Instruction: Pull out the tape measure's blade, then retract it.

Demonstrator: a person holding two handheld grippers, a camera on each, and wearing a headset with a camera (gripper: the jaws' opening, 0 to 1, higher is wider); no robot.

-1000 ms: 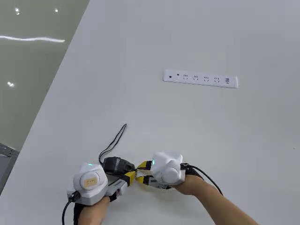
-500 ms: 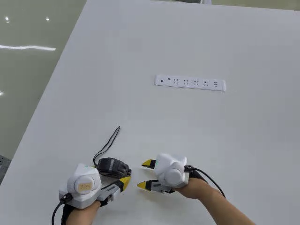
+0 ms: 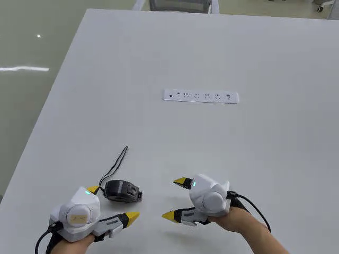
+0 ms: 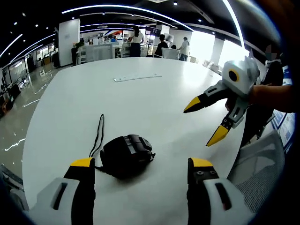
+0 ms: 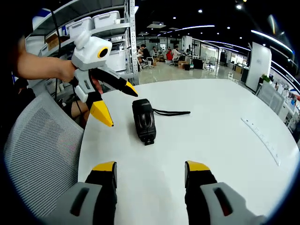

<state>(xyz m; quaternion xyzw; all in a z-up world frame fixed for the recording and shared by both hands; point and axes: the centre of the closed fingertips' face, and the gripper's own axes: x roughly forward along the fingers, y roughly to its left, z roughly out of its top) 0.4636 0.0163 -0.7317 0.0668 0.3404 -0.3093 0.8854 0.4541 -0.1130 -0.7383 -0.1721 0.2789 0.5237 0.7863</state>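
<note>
The black tape measure [image 3: 122, 191] lies on the white table [image 3: 159, 63], free of both grippers, its blade in and its black wrist strap [image 3: 116, 161] trailing away. My left gripper [image 3: 112, 202] is open just short of it, its yellow tips on either side of the case. In the left gripper view the tape measure [image 4: 126, 154] sits just ahead of the left gripper [image 4: 141, 163]. My right gripper [image 3: 174, 199] is open a little to the right, pointing at the case. The right gripper view has the tape measure [image 5: 143, 119] well ahead of the right gripper [image 5: 150, 166], and the left gripper [image 5: 119, 107] beside it.
A white power strip [image 3: 201, 97] lies across the middle of the table, far beyond the grippers. The table's left edge [image 3: 47, 111] drops to a green floor. A mesh chair [image 5: 42, 154] stands near the table's front edge. People stand far off in the room.
Both grippers were closed in on the tape measure a second ago. They have opened and drawn apart and back, leaving it on the table. The head camera has tilted up.
</note>
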